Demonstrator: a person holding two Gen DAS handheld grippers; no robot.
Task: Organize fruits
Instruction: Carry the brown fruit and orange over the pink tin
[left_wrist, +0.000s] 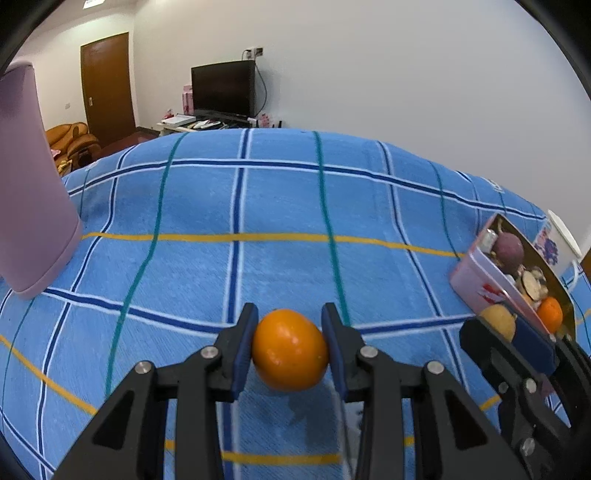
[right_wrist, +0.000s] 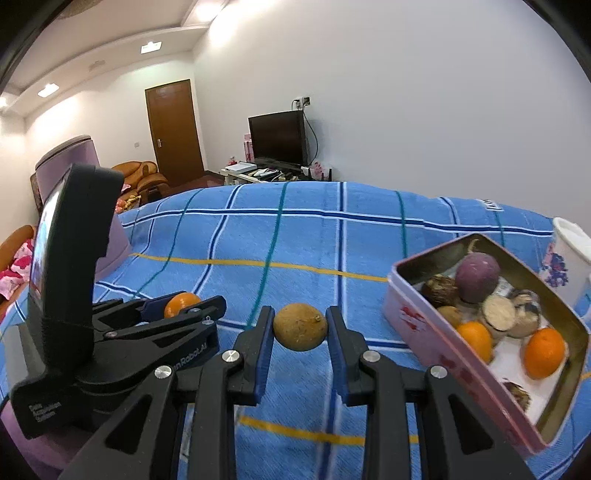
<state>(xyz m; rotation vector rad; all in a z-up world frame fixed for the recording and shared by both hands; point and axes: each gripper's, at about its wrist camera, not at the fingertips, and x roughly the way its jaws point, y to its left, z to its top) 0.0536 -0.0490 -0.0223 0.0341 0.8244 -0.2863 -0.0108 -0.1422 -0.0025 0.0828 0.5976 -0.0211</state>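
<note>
The left tongs (left_wrist: 290, 347) grip an orange (left_wrist: 290, 350) between their blue pads, held above the blue checked cloth (left_wrist: 280, 206). The right tongs (right_wrist: 300, 326) are clamped on a brown round fruit (right_wrist: 300, 326), just left of the pink tin (right_wrist: 417, 325), which holds 2 more oranges (right_wrist: 545, 352) and a purple fruit (right_wrist: 477, 277). A white cup (right_wrist: 569, 258) stands behind the tin.

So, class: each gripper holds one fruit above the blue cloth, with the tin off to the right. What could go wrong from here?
1. The orange is round and pinched only at its sides by the left gripper; it might slip.
2. The tin is already crowded, so the brown fruit in the right gripper could roll out.
</note>
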